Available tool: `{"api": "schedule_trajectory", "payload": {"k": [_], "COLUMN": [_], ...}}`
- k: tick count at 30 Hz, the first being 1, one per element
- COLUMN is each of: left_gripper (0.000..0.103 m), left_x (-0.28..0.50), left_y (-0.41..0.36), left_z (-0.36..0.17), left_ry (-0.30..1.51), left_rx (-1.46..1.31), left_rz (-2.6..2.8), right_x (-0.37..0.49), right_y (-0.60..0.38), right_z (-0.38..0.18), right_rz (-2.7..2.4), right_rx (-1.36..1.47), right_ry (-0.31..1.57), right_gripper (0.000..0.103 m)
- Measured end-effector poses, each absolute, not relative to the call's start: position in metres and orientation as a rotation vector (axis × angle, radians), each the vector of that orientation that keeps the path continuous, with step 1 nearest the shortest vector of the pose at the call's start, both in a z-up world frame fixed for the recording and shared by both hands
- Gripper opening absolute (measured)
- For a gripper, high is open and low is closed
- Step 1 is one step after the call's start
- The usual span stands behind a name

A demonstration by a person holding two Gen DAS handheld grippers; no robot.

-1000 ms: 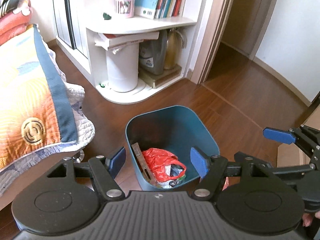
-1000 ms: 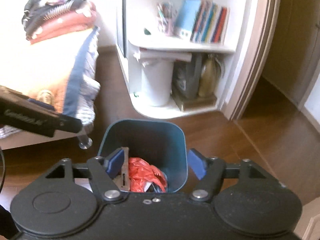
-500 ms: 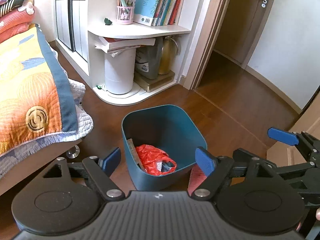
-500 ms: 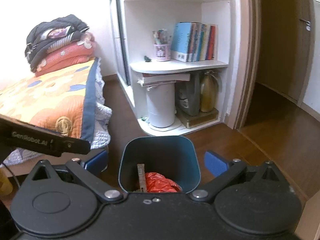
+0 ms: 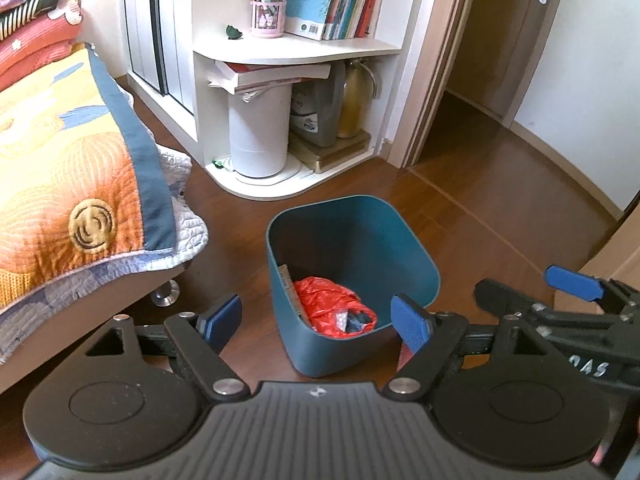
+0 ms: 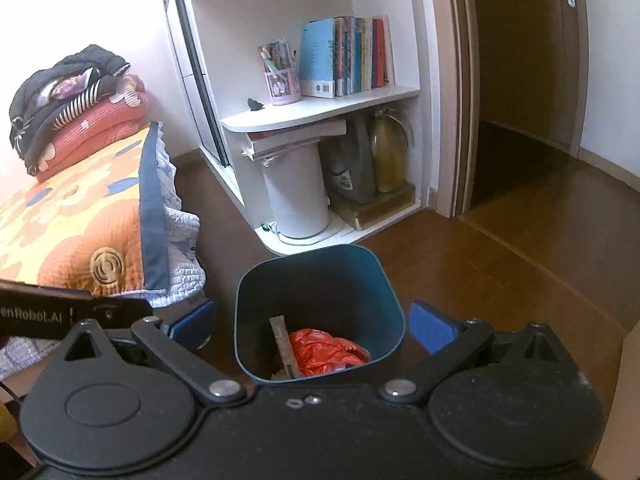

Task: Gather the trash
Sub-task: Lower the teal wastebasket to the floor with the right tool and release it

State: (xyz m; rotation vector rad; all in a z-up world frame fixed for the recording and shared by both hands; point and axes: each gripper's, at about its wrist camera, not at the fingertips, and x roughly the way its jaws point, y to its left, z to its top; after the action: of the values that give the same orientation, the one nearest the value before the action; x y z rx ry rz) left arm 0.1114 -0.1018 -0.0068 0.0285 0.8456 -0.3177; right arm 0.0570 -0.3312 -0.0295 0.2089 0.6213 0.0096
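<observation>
Left wrist view: your left gripper point(image 5: 318, 318) hangs above a dark wooden floor point(image 5: 472, 216) with its two blue-padded fingers spread wide and nothing between them. Just past the fingertips stands a teal trash bin point(image 5: 384, 248), upright, with rounded corners and an open top. Inside it, low against the near wall, lies a crumpled red plastic bag point(image 5: 326, 302), with a flat brownish strip point(image 5: 289, 286) leaning up the bin's left inner wall and some grey-blue scraps tucked under the bag. At the right edge of this view you can see your right gripper point(image 5: 576, 282) from the side, one blue pad pointing left, beside the bin and above the floor.

From the right wrist view, your right gripper point(image 6: 312, 324) also has its fingers wide apart and holds nothing; the bin point(image 6: 320, 272) sits between and just beyond the two blue pads, with the red bag point(image 6: 324, 350) and the strip point(image 6: 282, 344) visible in its bottom. A black bar of the left gripper, printed with white lettering, crosses the left edge.

To the left of the bin is a bed point(image 5: 68, 184) covered by an orange floral quilt with a blue border, folded blankets point(image 6: 76, 104) stacked at its far end. Behind the bin stands a white corner shelf point(image 5: 296, 50) holding a row of books point(image 5: 340, 2) and a pink pen holder point(image 5: 268, 18); under it sit a white cylindrical container point(image 5: 258, 132), a grey jug and a gold flask. An open doorway point(image 5: 492, 52) lies to the right.
</observation>
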Motion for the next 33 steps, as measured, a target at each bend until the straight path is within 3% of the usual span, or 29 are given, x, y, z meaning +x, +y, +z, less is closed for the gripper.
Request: {"api": "schedule_trajectory", "payload": {"k": [33], "left_gripper": [0.082], "left_x": [0.1147], "left_y": [-0.0984], "left_z": [-0.0117], "left_ry": [0.841], "left_rx": [0.059], "left_rz": [-0.311], "right_x": [0.0537], "right_y": [-0.3319], "right_z": [-0.0314], "right_rz": [0.016], "right_rx": [0.213], "right_ry": [0.61], "right_gripper": [0.103]}}
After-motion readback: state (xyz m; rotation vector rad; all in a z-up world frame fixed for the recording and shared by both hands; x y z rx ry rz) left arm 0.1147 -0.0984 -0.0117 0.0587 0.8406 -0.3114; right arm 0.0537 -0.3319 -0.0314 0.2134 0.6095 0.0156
